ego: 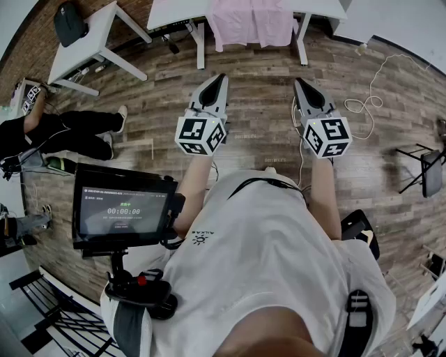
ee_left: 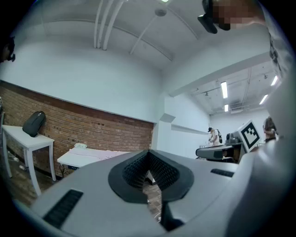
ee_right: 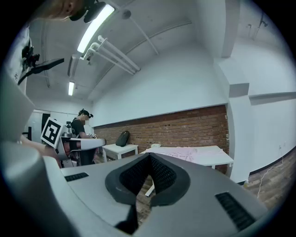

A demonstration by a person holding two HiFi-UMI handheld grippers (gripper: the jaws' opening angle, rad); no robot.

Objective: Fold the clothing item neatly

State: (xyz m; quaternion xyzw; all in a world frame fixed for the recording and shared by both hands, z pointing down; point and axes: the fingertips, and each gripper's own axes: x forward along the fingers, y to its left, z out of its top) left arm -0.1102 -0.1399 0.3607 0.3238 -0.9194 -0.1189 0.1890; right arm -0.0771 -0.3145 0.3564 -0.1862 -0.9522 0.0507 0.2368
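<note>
Left gripper [ego: 218, 79]: jaws pressed together, nothing between them. Right gripper [ego: 305, 84]: likewise closed and empty. Both held side by side above the wooden floor [ego: 258, 90], well apart from the task's item.

Count:
- Two grippers, one marker cube on each [ego: 201, 134] [ego: 327, 137].
- Two white tables: main table [ego: 322, 8] ahead, side table [ego: 90, 43] to its left.
- One pink garment [ego: 252, 21], spread on the main tabletop about midway along it and draped over its front edge.
- One black bag [ego: 70, 22] at the left edge of the side tabletop.
- One screen [ego: 124, 208] on a stand at the wearer's left.
- One white cable [ego: 368, 101] looped on the floor to the right.
- One seated person [ego: 66, 132] at far left.

Hidden or unclear:
- Upper part of the garment cut off by the top of the head view; shape and type not determinable.
- In both gripper views, garment visible only as a pale flat layer on the tabletop, partly behind the jaws.
- Seated person cut off at the left border.
</note>
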